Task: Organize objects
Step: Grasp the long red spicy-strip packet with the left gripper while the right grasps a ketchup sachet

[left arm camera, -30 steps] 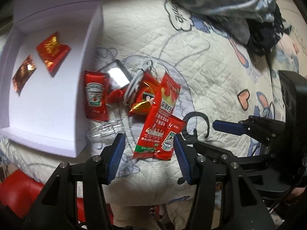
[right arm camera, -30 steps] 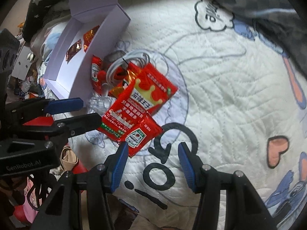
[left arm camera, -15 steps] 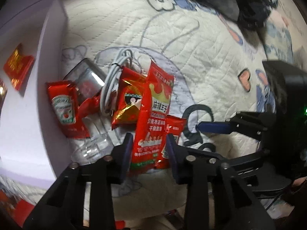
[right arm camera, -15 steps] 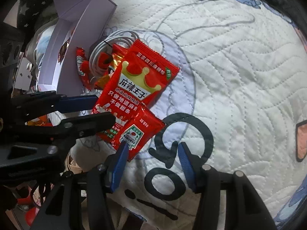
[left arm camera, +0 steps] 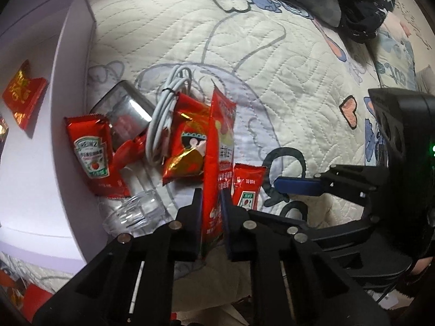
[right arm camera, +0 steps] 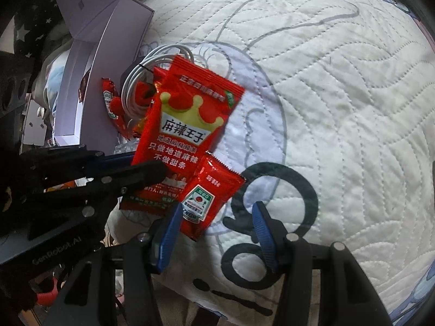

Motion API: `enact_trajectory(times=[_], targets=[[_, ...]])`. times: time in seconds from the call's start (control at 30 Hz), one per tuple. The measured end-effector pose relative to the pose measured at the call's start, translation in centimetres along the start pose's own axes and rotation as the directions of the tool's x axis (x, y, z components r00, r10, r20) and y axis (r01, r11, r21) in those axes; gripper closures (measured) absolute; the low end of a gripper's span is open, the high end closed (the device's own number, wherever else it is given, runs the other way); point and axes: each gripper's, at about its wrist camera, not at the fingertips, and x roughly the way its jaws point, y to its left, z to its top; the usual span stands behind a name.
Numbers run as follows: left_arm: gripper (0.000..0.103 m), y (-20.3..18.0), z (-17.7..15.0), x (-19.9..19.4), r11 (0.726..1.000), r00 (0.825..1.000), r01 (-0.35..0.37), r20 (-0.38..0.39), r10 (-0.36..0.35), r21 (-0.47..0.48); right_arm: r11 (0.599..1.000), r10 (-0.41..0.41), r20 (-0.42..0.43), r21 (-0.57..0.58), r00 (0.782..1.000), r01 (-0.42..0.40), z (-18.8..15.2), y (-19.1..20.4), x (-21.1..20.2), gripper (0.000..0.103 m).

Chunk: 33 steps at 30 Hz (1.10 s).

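The left gripper (left arm camera: 211, 212) has just been closing and its jaws now pinch the lower edge of the big red snack packet (left arm camera: 218, 146), which stands on edge between them in the left wrist view and shows its crown print in the right wrist view (right arm camera: 187, 125). The right gripper (right arm camera: 214, 228) hangs half open over the quilt (right arm camera: 339, 108), its blue pads (right arm camera: 171, 233) gripping nothing; the lower corner of a small red sauce sachet (right arm camera: 209, 198) reaches in between them, closest to the left pad. That sachet lies on the quilt, overlapping the bottom right corner of the big packet. Beyond the big packet lie a red and gold foil pack (left arm camera: 187, 152), a coiled white cable (left arm camera: 165, 125) and a ketchup sachet (left arm camera: 91, 154), all crowded together, with a clear plastic piece (left arm camera: 136, 212) just below the ketchup. A shiny grey pouch (left arm camera: 125, 114) sits behind the ketchup. To the left stands an open white box (left arm camera: 54, 190) with a red and gold packet (left arm camera: 23, 92) inside it. Rumpled dark clothing (left arm camera: 361, 13) lies at the far edge of the quilt.
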Motion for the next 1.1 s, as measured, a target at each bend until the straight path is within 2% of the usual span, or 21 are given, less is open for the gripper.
enact_trajectory(times=[0.13,0.3,0.37,0.47,0.5,0.57,0.73,1.03,1.1], targets=[[0.092,0.4,-0.1,-0.3,1.000,1.000,0.007,0.000,-0.007,-0.028,1.000,-0.003,0.007,0.004,1.000,0.003,0.2,0.6,0.7,0.049],[0.092,0.6,-0.3,-0.7,0.999,1.000,0.004,0.001,-0.004,-0.039,0.998,-0.047,0.009,0.033,0.999,0.047,0.6,1.3,1.9,0.050],[0.092,0.7,-0.4,-0.7,0.999,1.000,0.004,-0.003,-0.004,-0.039,0.995,-0.090,0.013,0.037,0.996,0.090,0.5,1.9,2.2,0.052],[0.092,0.9,-0.3,-0.6,0.999,1.000,0.012,-0.012,-0.013,-0.043,0.988,-0.153,0.014,0.007,0.988,0.153,0.5,3.1,2.5,0.063],[0.092,0.9,-0.2,-0.5,0.999,1.000,0.017,-0.014,-0.018,-0.039,0.989,-0.151,0.018,0.000,0.988,0.151,0.5,3.4,2.6,0.069],[0.092,0.7,0.0,-0.3,0.999,1.000,0.011,-0.017,-0.011,-0.030,0.989,-0.146,0.023,0.014,0.989,0.145,0.4,3.4,2.6,0.071],[0.092,0.4,0.3,0.4,0.999,0.999,0.023,-0.036,-0.024,-0.030,0.993,-0.112,0.036,0.054,0.993,0.109,0.1,2.7,2.2,0.086],[0.092,-0.3,0.5,1.9,0.998,0.996,0.044,-0.081,-0.048,-0.051,0.992,-0.083,0.049,0.098,0.995,0.078,-1.0,1.6,0.8,0.091],[0.092,-1.0,0.6,2.3,0.999,0.997,0.019,-0.080,-0.021,-0.030,0.991,-0.082,0.058,0.114,0.995,0.075,-1.2,1.4,0.5,0.091]])
